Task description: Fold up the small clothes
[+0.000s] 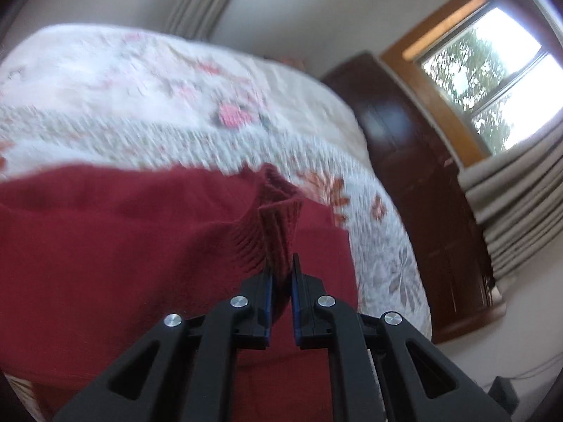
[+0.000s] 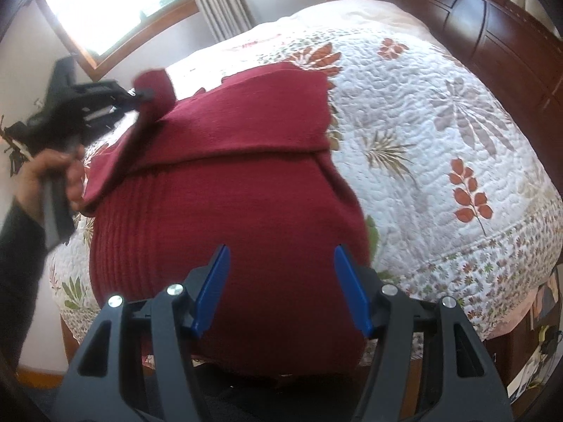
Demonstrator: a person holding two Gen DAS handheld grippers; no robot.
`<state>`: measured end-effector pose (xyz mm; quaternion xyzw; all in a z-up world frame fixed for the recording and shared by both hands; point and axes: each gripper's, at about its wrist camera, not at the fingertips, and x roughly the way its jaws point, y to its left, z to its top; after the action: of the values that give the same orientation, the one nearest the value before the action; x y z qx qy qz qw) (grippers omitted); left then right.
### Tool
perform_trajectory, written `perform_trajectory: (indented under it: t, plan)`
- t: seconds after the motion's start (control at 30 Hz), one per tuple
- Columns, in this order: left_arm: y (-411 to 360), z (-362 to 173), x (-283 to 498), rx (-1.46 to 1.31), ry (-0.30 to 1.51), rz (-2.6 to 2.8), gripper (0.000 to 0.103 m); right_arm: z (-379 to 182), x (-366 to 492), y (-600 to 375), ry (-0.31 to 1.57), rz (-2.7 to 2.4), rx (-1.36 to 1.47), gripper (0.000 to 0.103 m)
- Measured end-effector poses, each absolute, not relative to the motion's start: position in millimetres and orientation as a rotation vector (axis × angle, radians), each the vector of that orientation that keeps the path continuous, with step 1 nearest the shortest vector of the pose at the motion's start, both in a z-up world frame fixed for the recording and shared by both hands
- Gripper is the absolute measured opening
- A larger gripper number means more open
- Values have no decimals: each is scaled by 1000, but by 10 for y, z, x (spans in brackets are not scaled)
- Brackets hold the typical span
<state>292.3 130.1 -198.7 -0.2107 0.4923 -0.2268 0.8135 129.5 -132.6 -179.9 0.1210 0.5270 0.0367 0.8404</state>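
A dark red knit sweater (image 2: 232, 190) lies on the floral quilt (image 2: 440, 140), its upper part folded down over the ribbed body. My left gripper (image 1: 281, 267) is shut on the ribbed cuff of a sleeve (image 1: 278, 218) and holds it lifted off the sweater (image 1: 123, 232). Seen from the right wrist view, that left gripper (image 2: 146, 95) is at the left, held by a hand (image 2: 52, 172), with the sleeve end (image 2: 155, 86) raised above the garment. My right gripper (image 2: 281, 249) hovers open over the near hem, nothing between its blue pads (image 2: 211, 288).
The quilt (image 1: 140, 81) covers a bed with a dark wooden headboard (image 2: 492, 21). Behind it are a window (image 2: 116, 3) and grey curtains (image 2: 218, 0). In the left wrist view dark wooden furniture (image 1: 415, 168) stands beside another window (image 1: 492, 81). The bed's edge drops off at the near side.
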Motion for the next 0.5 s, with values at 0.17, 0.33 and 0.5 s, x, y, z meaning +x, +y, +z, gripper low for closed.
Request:
perform_trajectory:
  t: [0.17,0.33,0.5]
  plan:
    - [1086,-2314,2872,-465,1141,-498,9,-1813,1365,-1502,1122,110,367,63]
    - [1257,-2299,2635,-542,1149,-509,66,-1757,1766,-1711,1106,200,616,79]
    - [1625,-2141,2185,-603,1124,-461,81,-1871,2518,-1714,1149,329,792,76]
